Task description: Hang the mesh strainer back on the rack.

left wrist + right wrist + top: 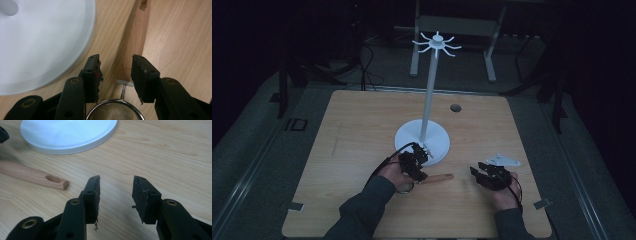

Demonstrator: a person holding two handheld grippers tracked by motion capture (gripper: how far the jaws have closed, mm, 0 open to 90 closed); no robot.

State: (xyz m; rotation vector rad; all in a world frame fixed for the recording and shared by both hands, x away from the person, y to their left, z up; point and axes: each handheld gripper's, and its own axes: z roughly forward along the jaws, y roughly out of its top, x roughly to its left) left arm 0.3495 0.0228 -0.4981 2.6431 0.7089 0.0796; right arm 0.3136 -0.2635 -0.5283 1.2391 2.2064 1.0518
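My left claw (116, 75) stands apart astride the strainer's wooden handle (136, 37), not pressing it; the mesh bowl (115, 111) sits below, beside the white stand's base (37, 45) on the table (162, 152). My right claw (116, 195) gapes empty, off the handle's end.

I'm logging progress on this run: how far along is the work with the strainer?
Early stage. Nothing hangs yet on the hooks of the white stand. In hand: the left gripper has its jaws around the strainer where the mesh bowl joins the wooden handle, pads not yet pressing, and the strainer lies on the table. The right gripper is open and empty. Left, probably: grasping, lifting and hanging it.
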